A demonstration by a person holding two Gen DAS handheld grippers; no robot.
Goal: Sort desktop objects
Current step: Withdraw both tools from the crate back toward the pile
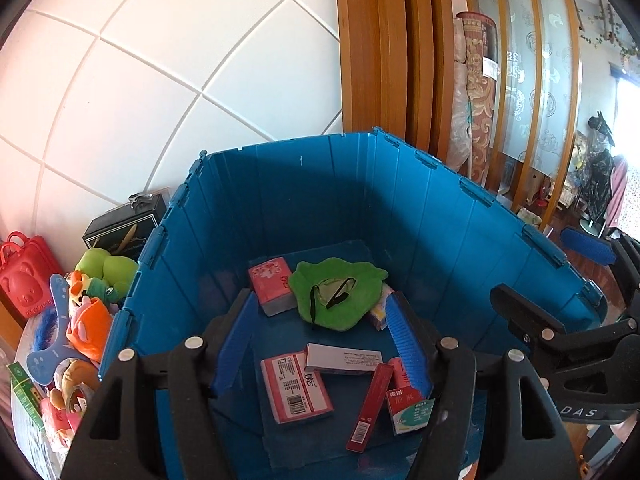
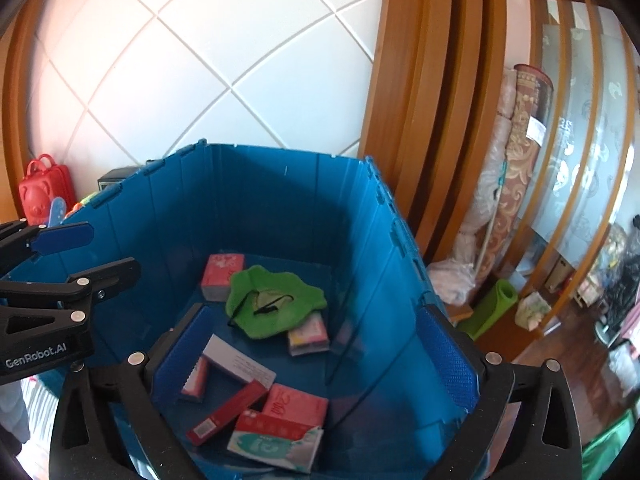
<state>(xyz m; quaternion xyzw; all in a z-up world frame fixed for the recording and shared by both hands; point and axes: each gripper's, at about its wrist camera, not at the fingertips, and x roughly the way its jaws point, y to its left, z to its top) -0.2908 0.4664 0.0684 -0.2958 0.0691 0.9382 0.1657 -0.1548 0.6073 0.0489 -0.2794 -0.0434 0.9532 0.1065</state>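
A deep blue crate [image 1: 304, 200] [image 2: 280, 208] fills both views. On its floor lie a green cloth pouch [image 1: 336, 292] [image 2: 276, 304], pink tissue packs [image 1: 270, 282] [image 2: 222, 270], a long white box [image 1: 344, 358] [image 2: 240, 362], a slim red box [image 1: 370, 406] [image 2: 228, 410] and other small boxes. My left gripper [image 1: 324, 340] hangs open and empty over the crate; it also shows at the left of the right wrist view [image 2: 80, 254]. My right gripper [image 2: 316, 360] is open and empty above the crate's right side.
Left of the crate, a pile holds a red pig-face bag [image 1: 26, 276], a green plush [image 1: 106, 268], orange toys [image 1: 90, 326] and a black box [image 1: 126, 226]. A white tiled wall stands behind. Wooden door frames and rolled mats [image 2: 516, 184] stand right.
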